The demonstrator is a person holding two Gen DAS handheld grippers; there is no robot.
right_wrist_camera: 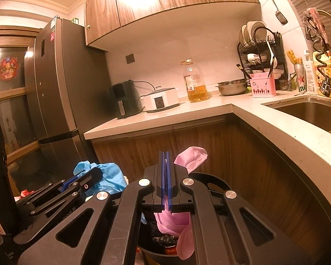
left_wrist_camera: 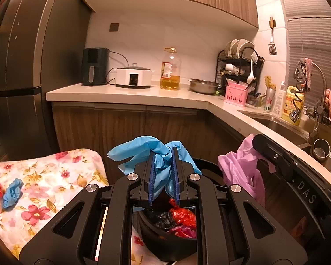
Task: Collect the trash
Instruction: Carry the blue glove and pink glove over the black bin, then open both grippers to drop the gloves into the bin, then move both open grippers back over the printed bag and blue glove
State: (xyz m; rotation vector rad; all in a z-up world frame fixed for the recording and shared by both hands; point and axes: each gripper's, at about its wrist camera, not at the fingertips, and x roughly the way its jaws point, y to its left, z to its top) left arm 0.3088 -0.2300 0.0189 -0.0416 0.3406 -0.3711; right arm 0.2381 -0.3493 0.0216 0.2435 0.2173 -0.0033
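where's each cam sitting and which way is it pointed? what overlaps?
Left wrist: on the left claw, looking along its fingers over the black bin to the counter; claw shut on a blue glove; right claw at right edge.
Right wrist: on the right claw, same heading; shut on a pink bag; left claw at lower left.
Shared: bin, glove, bag, oil bottle, fridge.

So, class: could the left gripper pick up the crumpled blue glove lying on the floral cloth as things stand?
Probably not yet: the left gripper is shut on another blue glove; the crumpled glove itself lies unobstructed.
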